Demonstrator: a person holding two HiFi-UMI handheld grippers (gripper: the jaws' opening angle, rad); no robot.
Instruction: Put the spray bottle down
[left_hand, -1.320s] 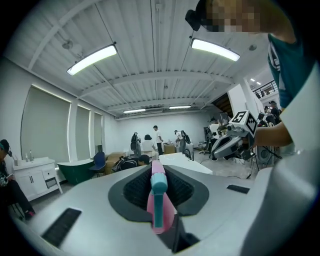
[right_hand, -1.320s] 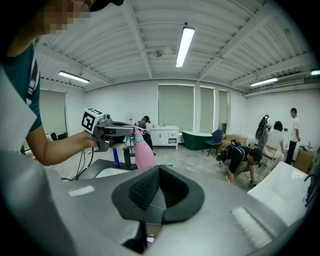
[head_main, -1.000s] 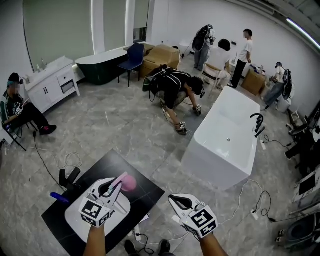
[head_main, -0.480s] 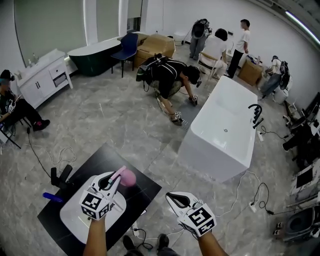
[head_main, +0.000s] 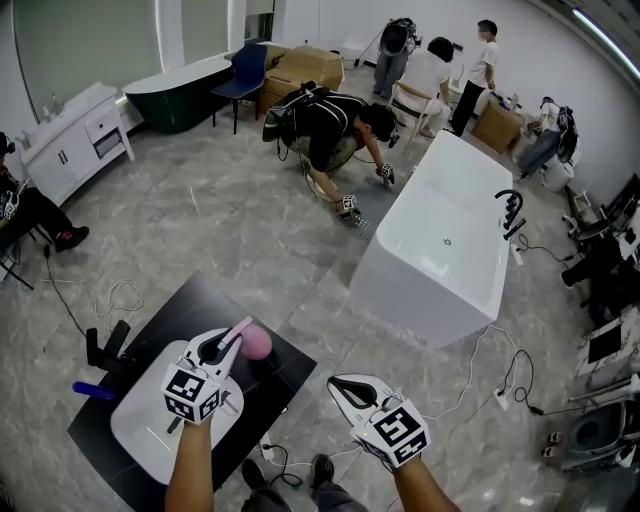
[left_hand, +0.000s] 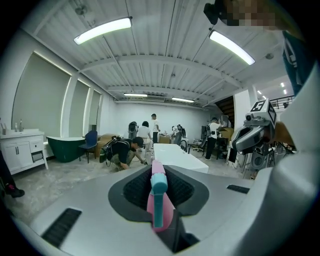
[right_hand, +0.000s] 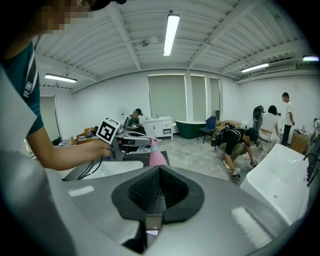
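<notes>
Down at the near edge of the head view, the left gripper (head_main: 222, 352) has its fingers closed narrowly on the pink spray bottle (head_main: 256, 342). They hold it by the neck, so the round body sticks out beyond the fingertips. The left gripper view shows the same grip close up: the pink neck and its teal trigger (left_hand: 158, 192) sit clamped between the two fingers.

The bottle is over the black worktop (head_main: 285, 365), just beside the far rim of the white basin (head_main: 140, 435) set on it. Whether its base touches the worktop cannot be made out.

The right gripper (head_main: 350, 388) is off the right edge of the worktop, above the grey floor (head_main: 220, 240). Its fingers are pressed together with nothing between them.

Farther off, a white bathtub (head_main: 440, 250) stands on the floor. A crouching person (head_main: 335, 125) reaches down near its far corner.
</notes>
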